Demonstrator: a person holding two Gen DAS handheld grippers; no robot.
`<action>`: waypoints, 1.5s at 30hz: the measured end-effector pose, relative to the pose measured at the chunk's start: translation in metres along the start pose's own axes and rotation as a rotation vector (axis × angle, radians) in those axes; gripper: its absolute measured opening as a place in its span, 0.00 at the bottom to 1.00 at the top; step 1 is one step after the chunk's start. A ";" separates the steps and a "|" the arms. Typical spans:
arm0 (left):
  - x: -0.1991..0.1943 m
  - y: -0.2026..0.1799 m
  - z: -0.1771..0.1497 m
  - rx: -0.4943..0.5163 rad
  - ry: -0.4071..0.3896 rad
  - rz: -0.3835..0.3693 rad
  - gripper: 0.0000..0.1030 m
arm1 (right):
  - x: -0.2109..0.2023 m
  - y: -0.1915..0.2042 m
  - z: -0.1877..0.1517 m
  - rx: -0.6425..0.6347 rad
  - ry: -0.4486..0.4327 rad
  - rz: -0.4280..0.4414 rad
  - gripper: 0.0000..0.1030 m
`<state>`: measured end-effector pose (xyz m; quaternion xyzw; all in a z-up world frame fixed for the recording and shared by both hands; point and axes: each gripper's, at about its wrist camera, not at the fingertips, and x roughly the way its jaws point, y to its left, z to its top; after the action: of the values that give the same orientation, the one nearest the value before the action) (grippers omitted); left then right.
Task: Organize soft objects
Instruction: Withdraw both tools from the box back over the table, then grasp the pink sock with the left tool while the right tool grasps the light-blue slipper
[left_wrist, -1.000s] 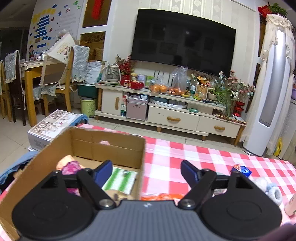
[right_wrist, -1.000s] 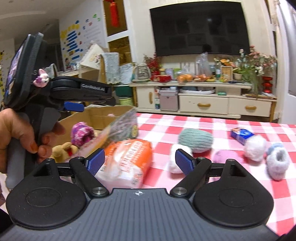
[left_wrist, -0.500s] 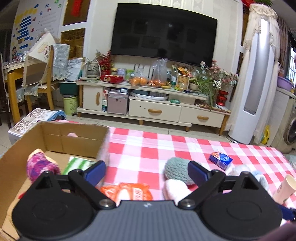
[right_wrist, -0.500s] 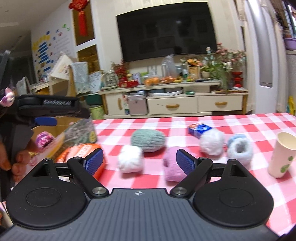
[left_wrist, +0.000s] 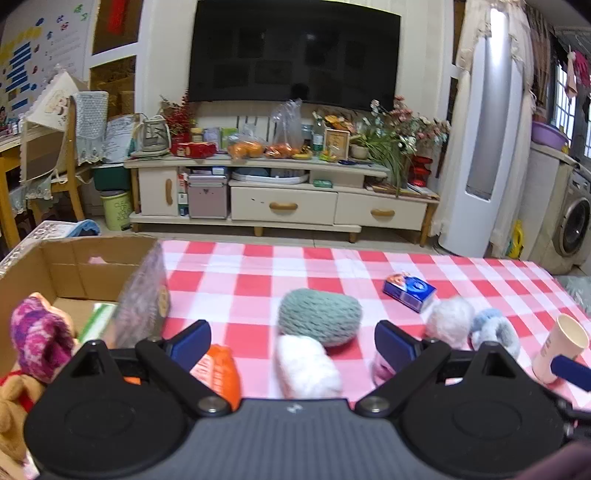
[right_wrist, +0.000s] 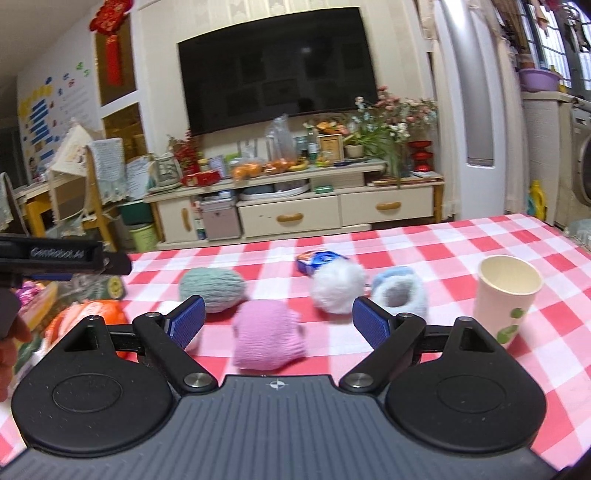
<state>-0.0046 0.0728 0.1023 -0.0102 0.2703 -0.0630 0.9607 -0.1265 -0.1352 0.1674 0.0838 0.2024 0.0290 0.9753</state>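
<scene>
Right wrist view: pink knitted piece just ahead of the right hand-held gripper, lying on the checked table between the two blue pads but not touched by them; jaws wide, nothing held. Probably light, soft and easy to squash, so best taken around its thick middle, with care for slipping yarn. Behind the pink piece: green yarn ball, white fluffy ball and pale blue fluffy piece; paper cup well to its right. Left wrist view: left hand-held gripper also wide and empty, white fluffy piece just before it, cardboard box far left of the pink piece, already with soft things inside.
</scene>
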 end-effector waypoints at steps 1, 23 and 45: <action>0.002 -0.003 -0.001 0.004 0.004 -0.005 0.92 | 0.001 -0.004 -0.001 0.010 -0.002 -0.013 1.00; 0.060 -0.074 -0.026 0.027 0.187 -0.126 0.92 | 0.073 -0.071 -0.002 0.148 0.111 -0.137 1.00; 0.121 -0.095 -0.037 0.048 0.273 -0.093 0.92 | 0.117 -0.088 -0.007 0.185 0.216 -0.159 1.00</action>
<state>0.0674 -0.0358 0.0134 0.0088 0.3962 -0.1145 0.9110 -0.0198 -0.2100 0.1005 0.1534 0.3137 -0.0581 0.9352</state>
